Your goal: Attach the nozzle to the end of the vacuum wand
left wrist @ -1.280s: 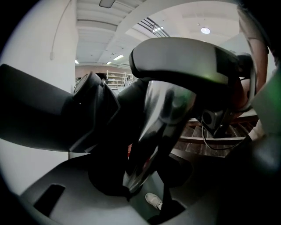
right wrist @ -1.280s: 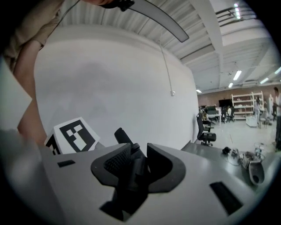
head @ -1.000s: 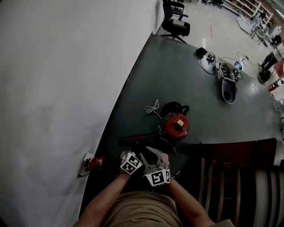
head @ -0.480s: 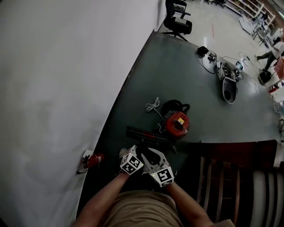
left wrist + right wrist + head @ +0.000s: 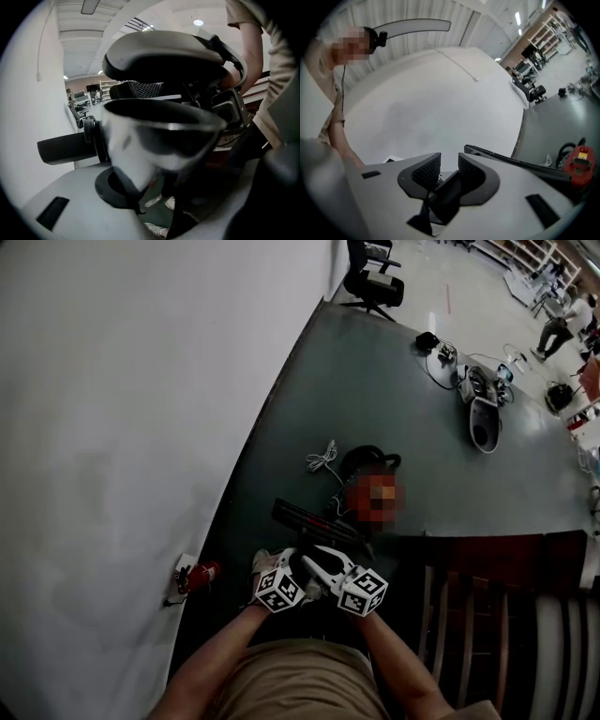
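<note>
The long black nozzle (image 5: 314,518) hangs slanted just above my two grippers, by the red vacuum (image 5: 577,161). In the right gripper view the nozzle (image 5: 520,165) runs off to the right behind the jaws. My right gripper (image 5: 314,566) has just been closing; its jaws (image 5: 449,171) stand narrow on a dark neck of the nozzle. My left gripper (image 5: 265,565) sits close beside it. Its view is crowded with the right gripper's grey jaws and a black tube with a collar (image 5: 65,147). Something white and blurred lies between the left gripper (image 5: 178,197) jaws, and any grip is unclear.
The dark green table (image 5: 375,390) bears a white cord (image 5: 323,463) and, far off, a white device (image 5: 483,427) with cables. A wooden chair (image 5: 487,615) stands at the right. A white wall runs along the left, with a red item (image 5: 199,577) on the floor.
The nozzle has swung from lying level across the picture to a slant and shifted up. The right gripper has rolled, its marker cube moving right. The left gripper shifted slightly.
</note>
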The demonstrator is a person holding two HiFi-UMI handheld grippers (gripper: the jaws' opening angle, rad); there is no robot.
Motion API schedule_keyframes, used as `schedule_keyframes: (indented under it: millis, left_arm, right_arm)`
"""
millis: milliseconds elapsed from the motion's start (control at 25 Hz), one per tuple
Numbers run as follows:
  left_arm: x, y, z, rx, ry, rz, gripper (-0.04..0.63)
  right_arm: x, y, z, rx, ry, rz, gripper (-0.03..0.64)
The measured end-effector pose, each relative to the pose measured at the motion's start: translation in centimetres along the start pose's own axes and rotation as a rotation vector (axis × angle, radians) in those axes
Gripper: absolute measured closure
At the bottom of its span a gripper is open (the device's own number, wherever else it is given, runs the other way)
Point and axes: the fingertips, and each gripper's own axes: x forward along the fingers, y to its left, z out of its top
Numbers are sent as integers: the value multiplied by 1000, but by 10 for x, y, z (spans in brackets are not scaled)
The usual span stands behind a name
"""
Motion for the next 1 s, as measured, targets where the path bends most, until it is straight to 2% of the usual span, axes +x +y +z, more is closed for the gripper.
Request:
schedule_keyframes:
  millis: [80,240,320,480,680,800,960,1000]
  left_arm:
    - [-1,-4,-1,22,9,-5,426]
    - [0,-14,-3,91,26,-30,426]
    - [0,-17,-1,97,21,-44,426]
    - [-4,-15,14,80,-13,-69,426]
    - [-18,-15,27,129,-24,-90,416]
    - [-24,-21,42,102,-74,-152,380]
    - [-35,-35,66,56,-151,-295,295]
    - [-39,-36,72,38,-168,-322,295]
  right_arm:
    - [-1,0,2,68,-3,54,509]
    - [0,4,2,88,56,152,506]
    - [0,5,3,59,68,162,506]
    - [-6,8,13,-14,6,143,508]
    - [-7,30,23,-171,37,149,508]
    - [-11,34,33,-163,-1,155,508]
    - [-11,44,49,-156,-48,202,509]
    - [-10,47,53,-171,-45,215,512]
